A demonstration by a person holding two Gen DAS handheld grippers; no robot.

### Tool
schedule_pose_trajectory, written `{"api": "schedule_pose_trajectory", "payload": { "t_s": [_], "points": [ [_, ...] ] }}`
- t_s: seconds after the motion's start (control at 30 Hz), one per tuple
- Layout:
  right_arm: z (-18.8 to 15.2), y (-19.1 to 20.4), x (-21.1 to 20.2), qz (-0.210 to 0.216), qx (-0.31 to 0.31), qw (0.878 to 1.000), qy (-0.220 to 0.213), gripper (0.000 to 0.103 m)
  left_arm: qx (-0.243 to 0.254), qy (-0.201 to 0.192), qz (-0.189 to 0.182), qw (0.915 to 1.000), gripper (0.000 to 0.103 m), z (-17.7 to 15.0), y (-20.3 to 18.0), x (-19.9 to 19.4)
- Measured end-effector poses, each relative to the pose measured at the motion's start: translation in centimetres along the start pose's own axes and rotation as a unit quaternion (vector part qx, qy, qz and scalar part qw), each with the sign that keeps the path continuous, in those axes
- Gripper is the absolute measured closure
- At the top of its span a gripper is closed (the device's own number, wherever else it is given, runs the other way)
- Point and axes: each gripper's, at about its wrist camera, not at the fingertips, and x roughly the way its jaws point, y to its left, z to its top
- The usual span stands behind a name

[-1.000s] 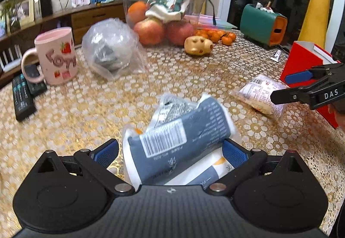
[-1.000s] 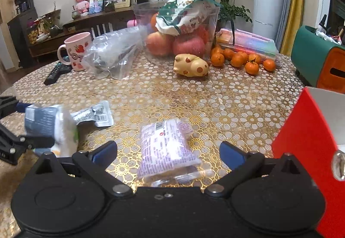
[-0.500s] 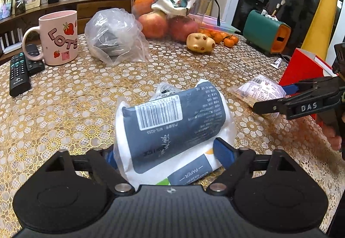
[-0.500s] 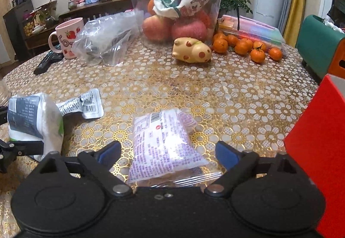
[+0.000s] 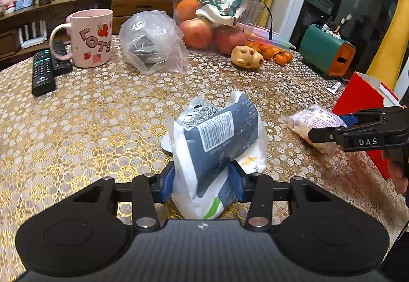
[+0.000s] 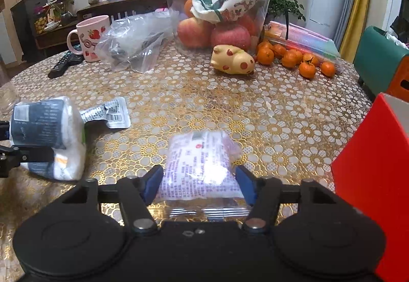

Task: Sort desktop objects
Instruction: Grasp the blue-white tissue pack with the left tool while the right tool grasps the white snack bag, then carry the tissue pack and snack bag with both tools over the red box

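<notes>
Left wrist view: The left gripper (image 5: 203, 186) is closing, with the blue-and-white tissue pack (image 5: 217, 151) between its jaws. Both blue pads (image 5: 167, 186) touch the pack's lower sides, and the wrapper is creased between them. The pack stands tilted on the gold floral tablecloth (image 5: 102, 116), barcode face toward the camera. A small silver sachet (image 5: 196, 113) lies just behind the pack, touching it. To the right, the right gripper (image 5: 329, 131) shows from the side, its dark finger across the near end of the purple-printed snack packet (image 5: 311, 121). The red box (image 5: 363, 103) stands just beyond that packet. A pink mug (image 5: 90, 36), two remote controls (image 5: 43, 70) and a clear plastic bag (image 5: 153, 39) lie well apart at the far left.

Right wrist view: The right gripper (image 6: 200, 185) is closing, with the purple-printed snack packet (image 6: 199, 162) lying flat between its jaws. The left pad (image 6: 153, 181) sits at the packet's edge; whether the right pad presses it cannot be told. The red box (image 6: 373, 162) stands near on the right. At the left edge, the tissue pack (image 6: 48, 133) is pinched by the left gripper (image 6: 15, 144), with the silver sachet (image 6: 107, 113) just beside it. A pig figurine (image 6: 232, 59) and tangerines (image 6: 294, 59) lie well beyond.
</notes>
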Motion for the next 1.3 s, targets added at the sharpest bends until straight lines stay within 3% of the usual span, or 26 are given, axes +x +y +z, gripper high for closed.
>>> {"api": "schedule_pose_trajectory", "payload": {
  "t_s": [0.1,0.33,0.77,1.3],
  "points": [
    [-0.2,0.1,-0.9,0.0,-0.005,1.0,-0.003,0.047,-0.007,-0.001,0.004,1.0,0.073,-0.3,-0.8,-0.6],
    [-1.3,-0.3,-3.4,0.005,0.002,1.0,-0.011,0.05,-0.022,-0.004,0.008,0.9997,0.083,-0.9,-3.1,-2.1],
    [-3.4,-1.1,-8.4,0.021,0.021,0.999,-0.03,0.051,-0.049,-0.005,0.0,0.9988,0.084,-2.6,-6.9,-4.8],
    [-4.9,-3.1,-16.7,0.04,0.043,0.995,-0.079,0.051,-0.027,-0.017,-0.026,0.9991,0.084,-1.8,-15.2,-9.1]
  ]
}}
